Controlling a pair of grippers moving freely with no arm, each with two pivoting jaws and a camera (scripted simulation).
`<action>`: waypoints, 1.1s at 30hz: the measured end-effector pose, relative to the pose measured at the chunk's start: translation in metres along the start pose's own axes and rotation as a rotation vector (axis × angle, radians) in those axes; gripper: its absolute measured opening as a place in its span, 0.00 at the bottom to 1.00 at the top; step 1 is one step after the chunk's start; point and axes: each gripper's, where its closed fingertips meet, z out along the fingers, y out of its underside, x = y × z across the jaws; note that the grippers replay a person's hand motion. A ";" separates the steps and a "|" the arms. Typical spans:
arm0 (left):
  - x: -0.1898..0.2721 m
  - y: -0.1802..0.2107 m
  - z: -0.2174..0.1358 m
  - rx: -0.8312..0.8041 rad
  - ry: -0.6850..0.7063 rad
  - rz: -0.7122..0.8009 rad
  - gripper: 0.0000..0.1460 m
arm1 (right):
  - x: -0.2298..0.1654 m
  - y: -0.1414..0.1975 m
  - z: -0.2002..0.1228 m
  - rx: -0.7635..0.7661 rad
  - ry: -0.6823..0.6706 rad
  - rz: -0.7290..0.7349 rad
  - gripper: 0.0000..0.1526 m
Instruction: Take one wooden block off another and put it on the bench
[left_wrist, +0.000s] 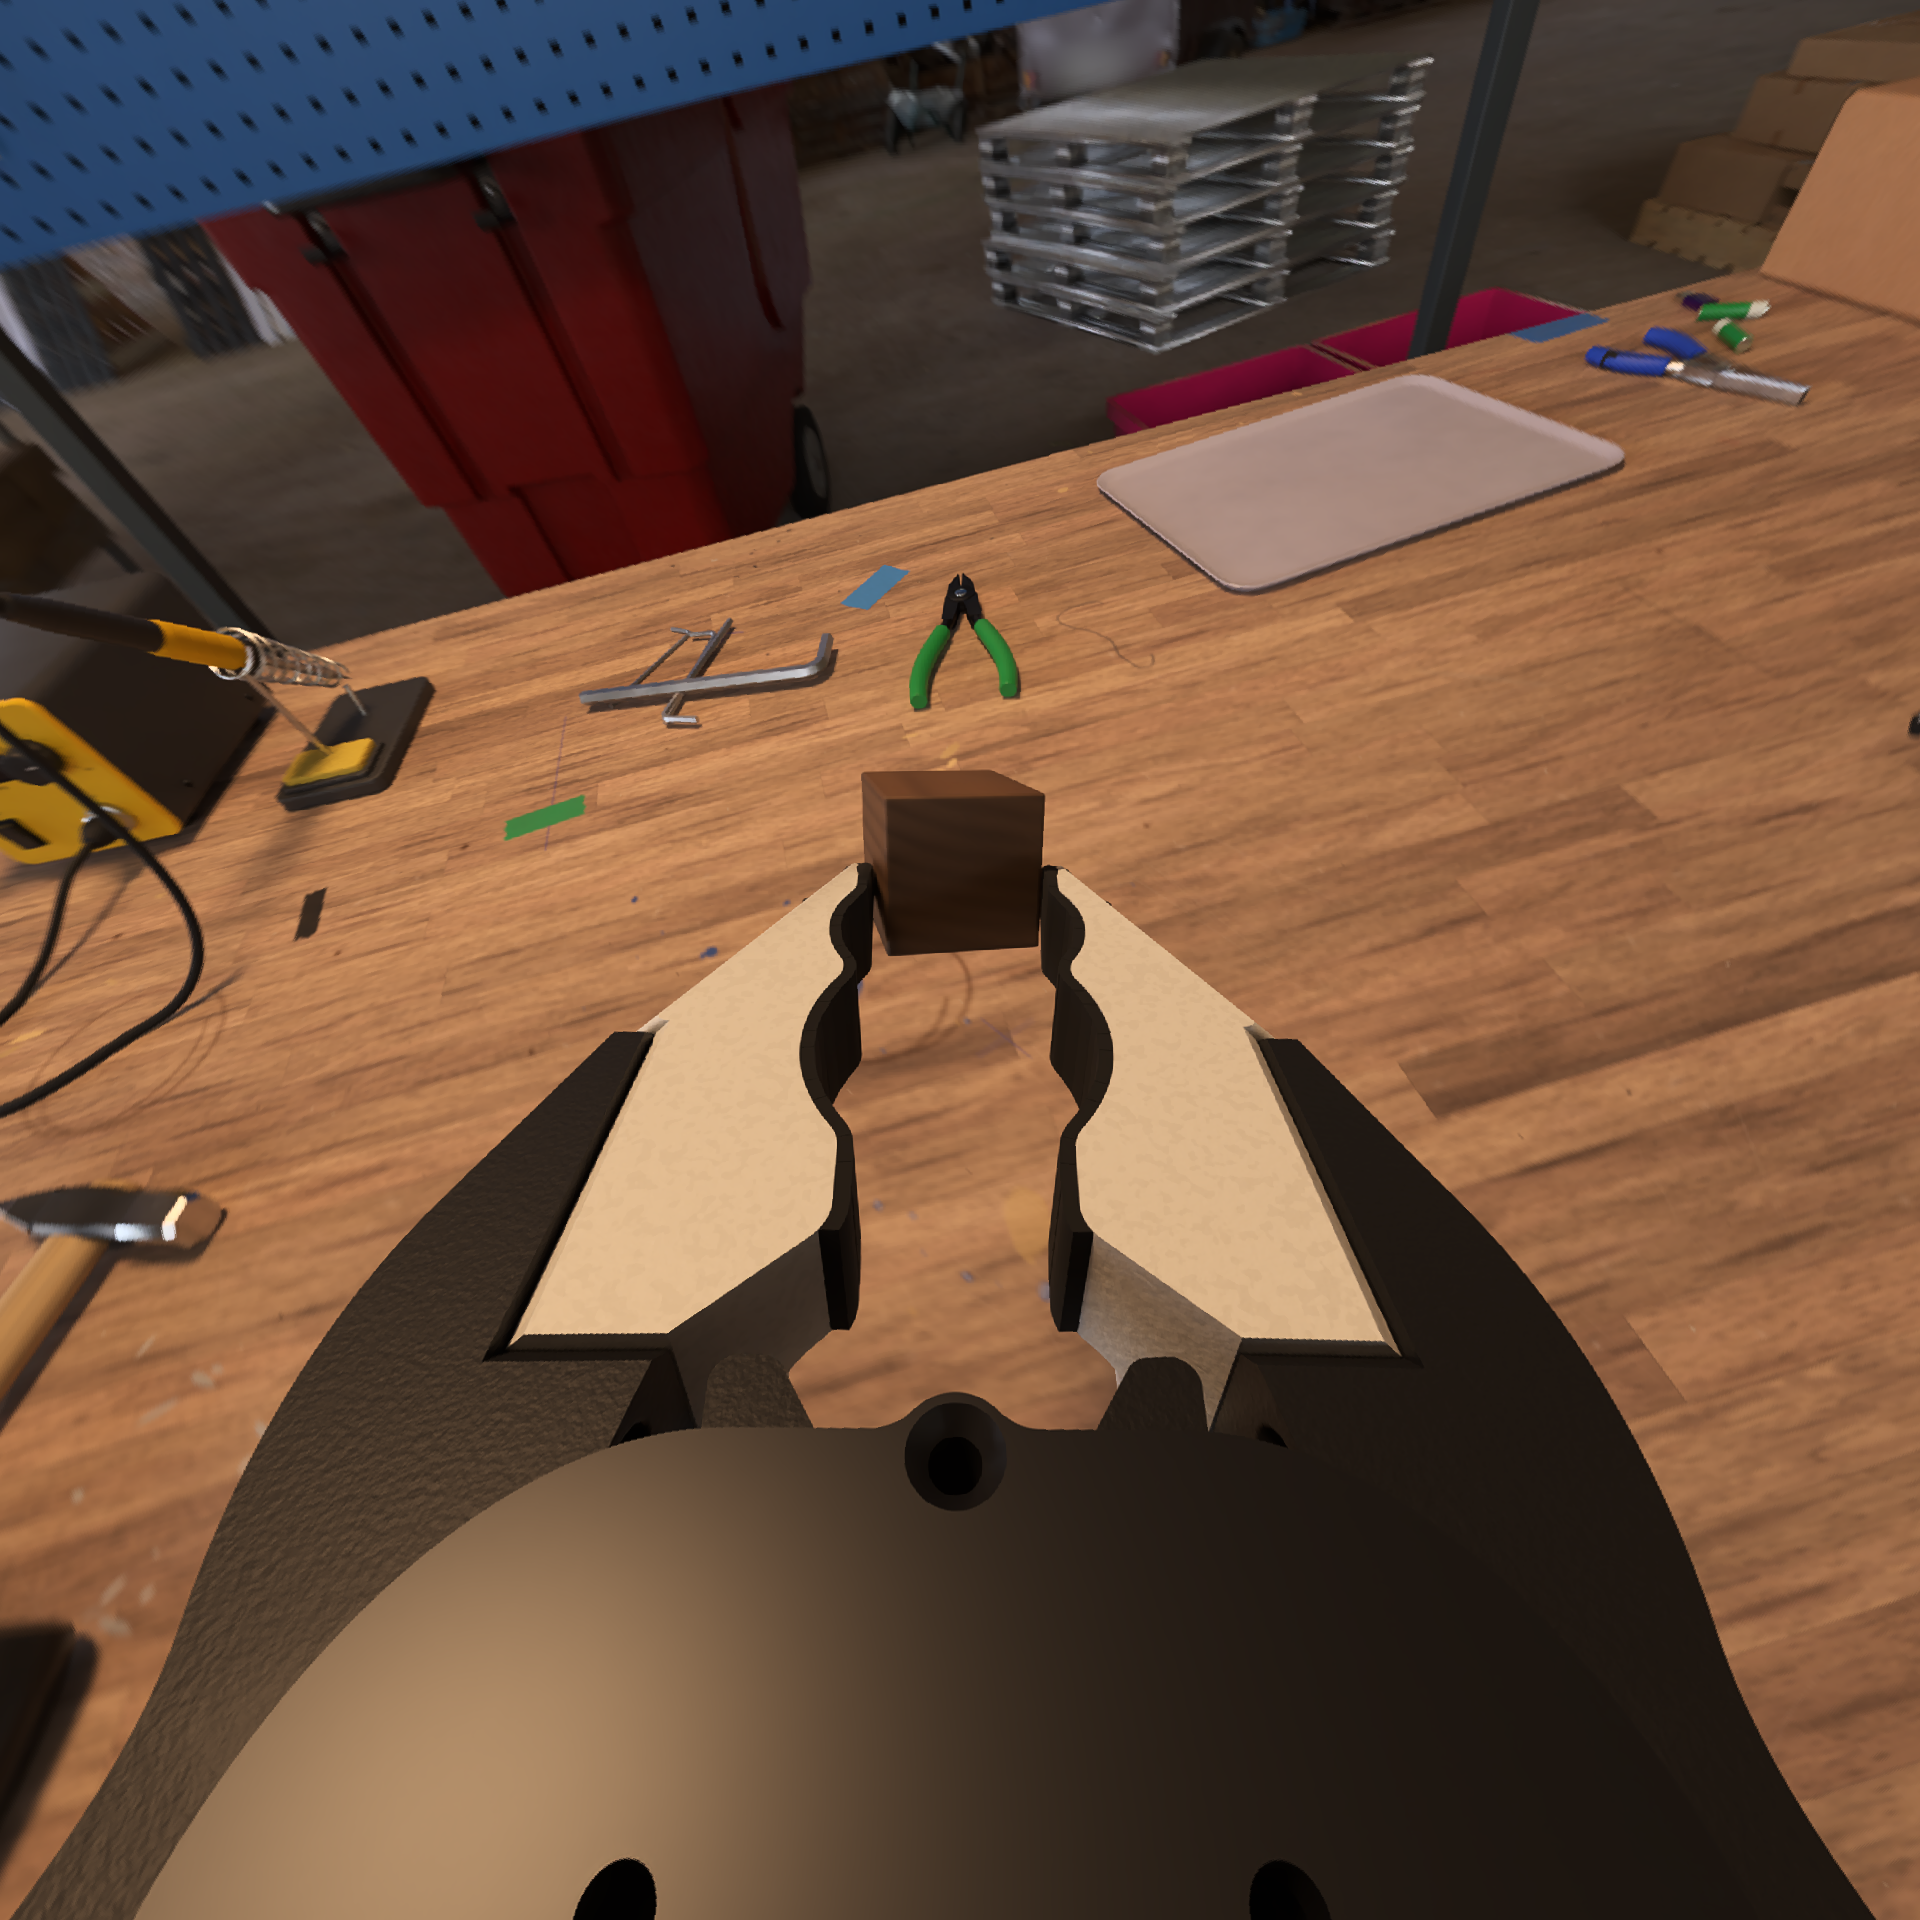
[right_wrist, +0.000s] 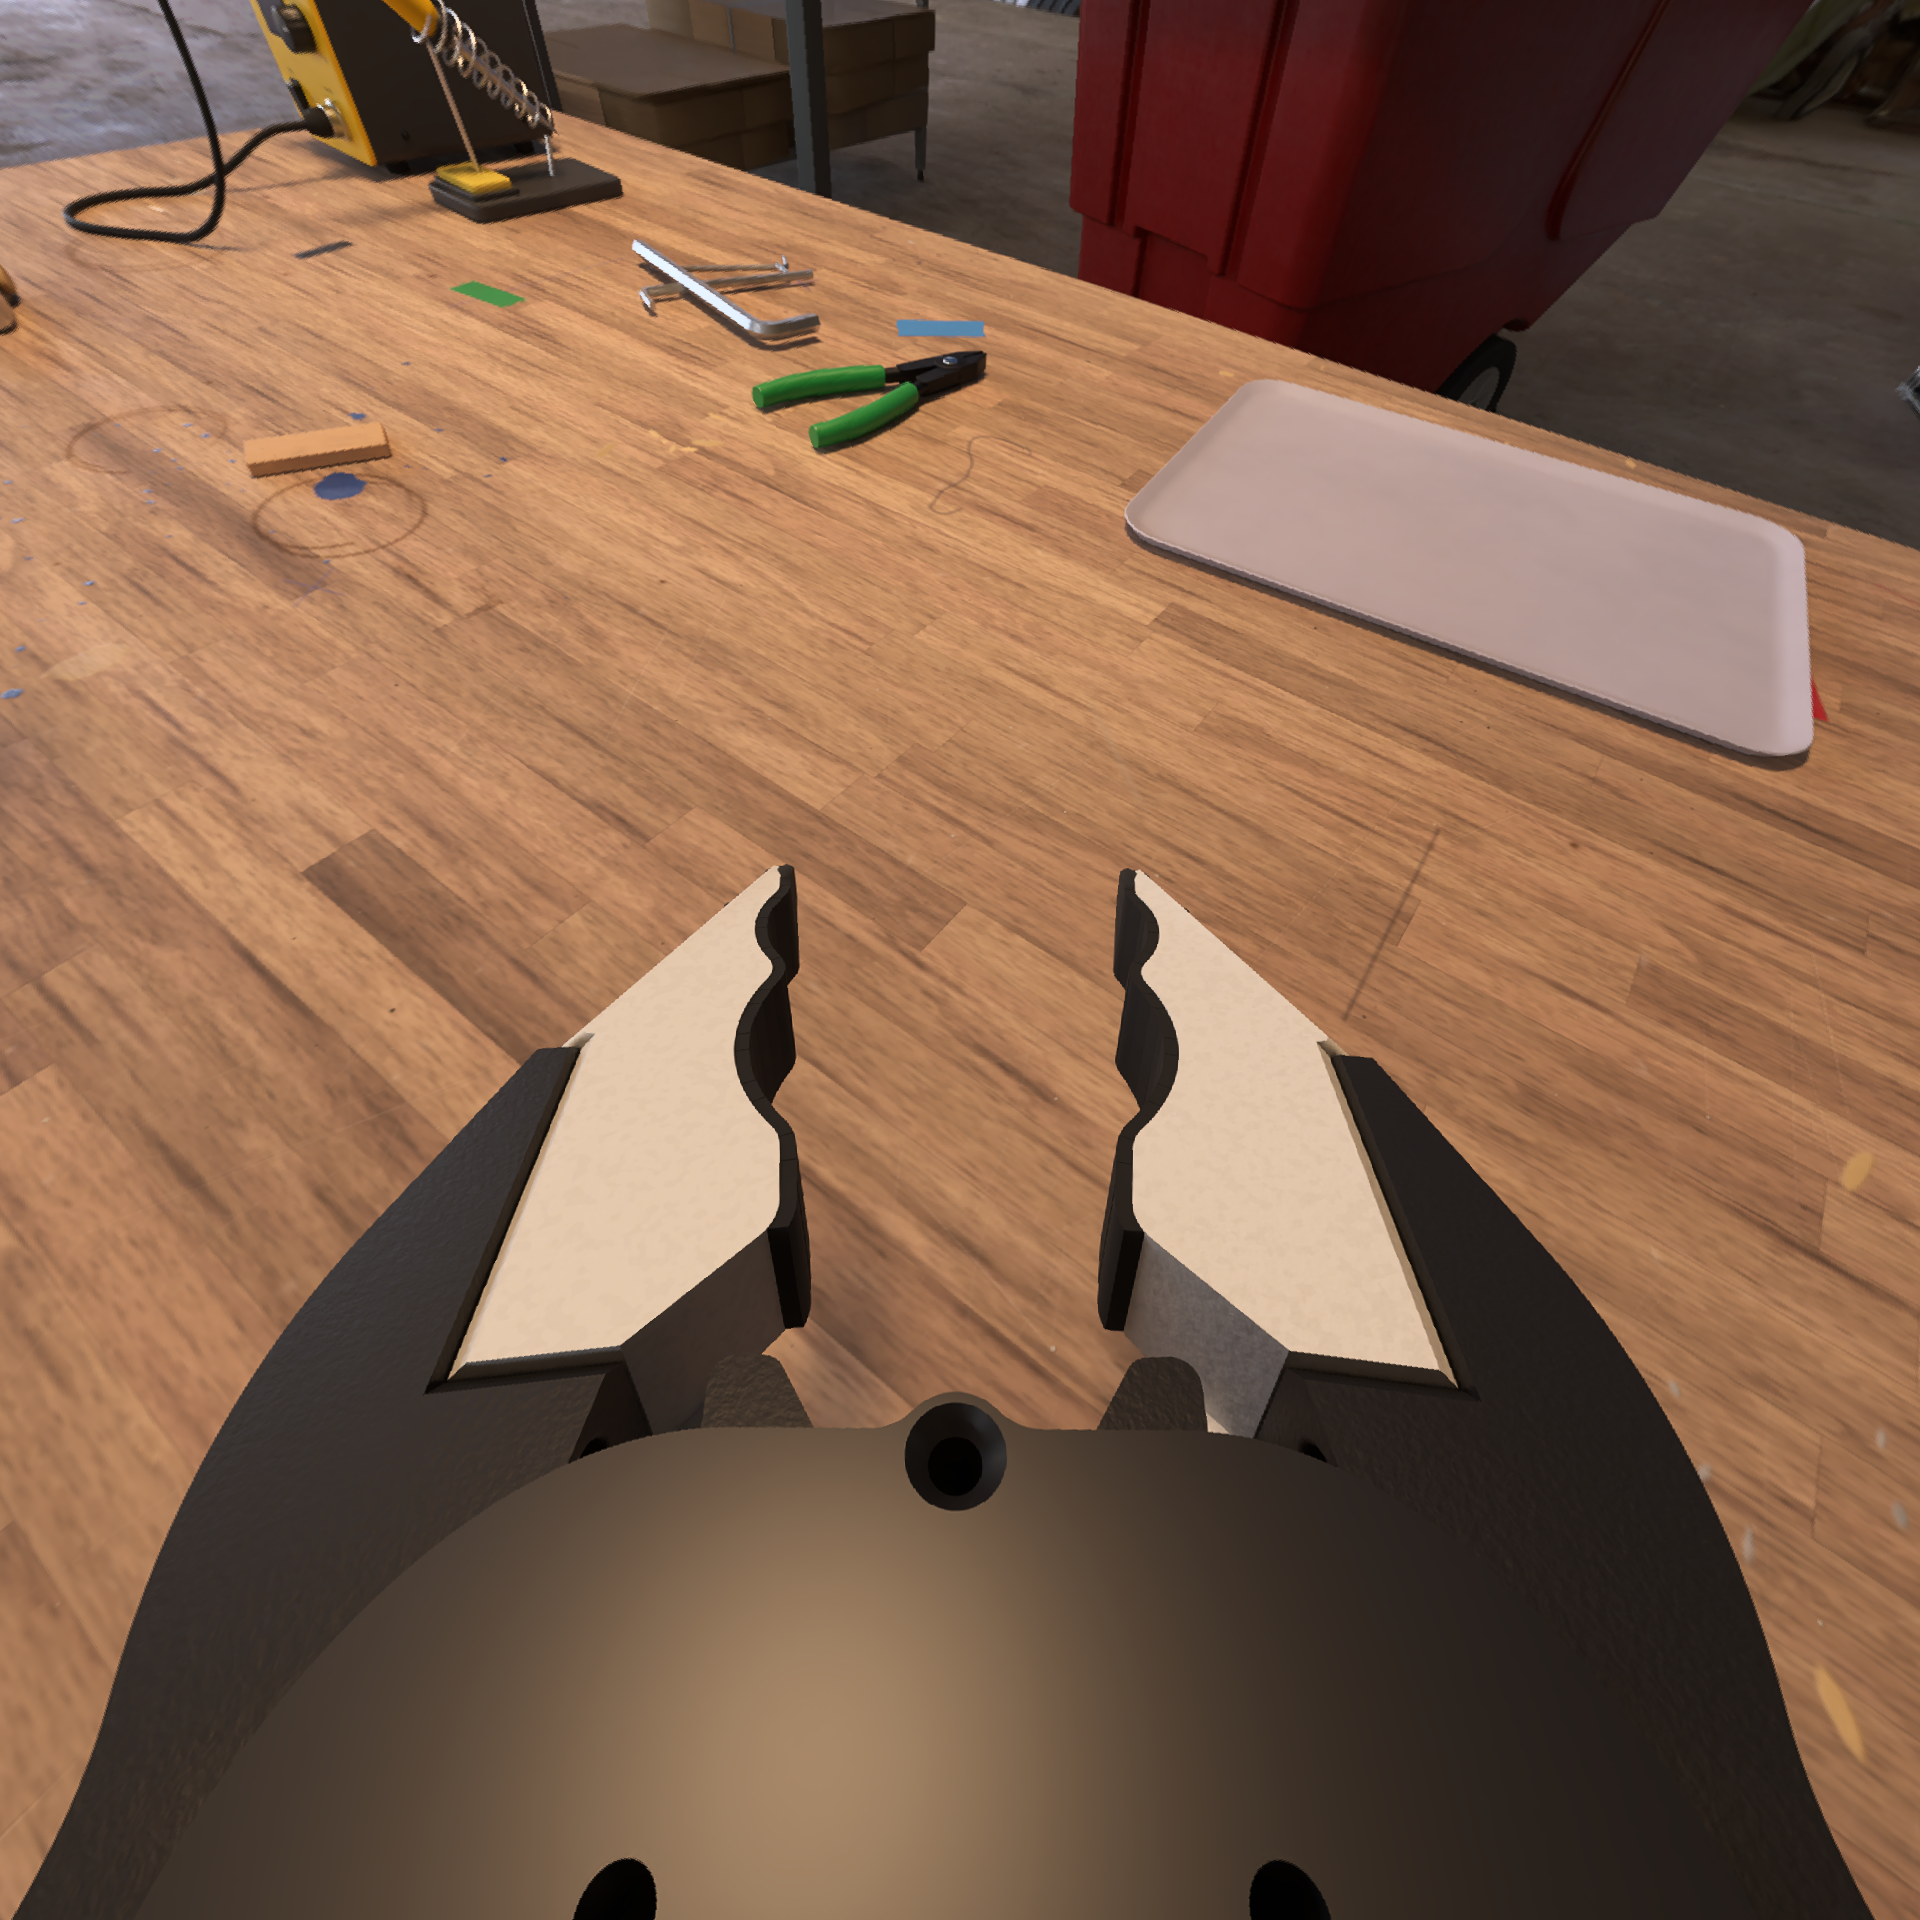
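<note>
One dark block (left_wrist: 951, 857) fills the left claw (left_wrist: 953, 883) — underside hidden.

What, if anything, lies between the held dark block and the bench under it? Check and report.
Nothing visible does. The left tool grips the dark wooden block at its fingertips, above bare bench. The green-handled pliers and hex keys lie farther back, the tray off to the right.
</note>
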 end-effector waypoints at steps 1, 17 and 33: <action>0.012 0.008 -0.006 0.014 -0.026 0.019 0.22 | -0.002 0.000 -0.002 0.005 -0.002 -0.001 0.40; 0.091 0.068 -0.047 0.030 -0.062 -0.078 0.22 | -0.021 0.009 -0.023 0.033 -0.019 0.003 0.40; 0.164 0.027 0.055 -0.323 0.412 0.026 0.22 | -0.011 0.010 -0.029 0.053 -0.008 0.046 0.40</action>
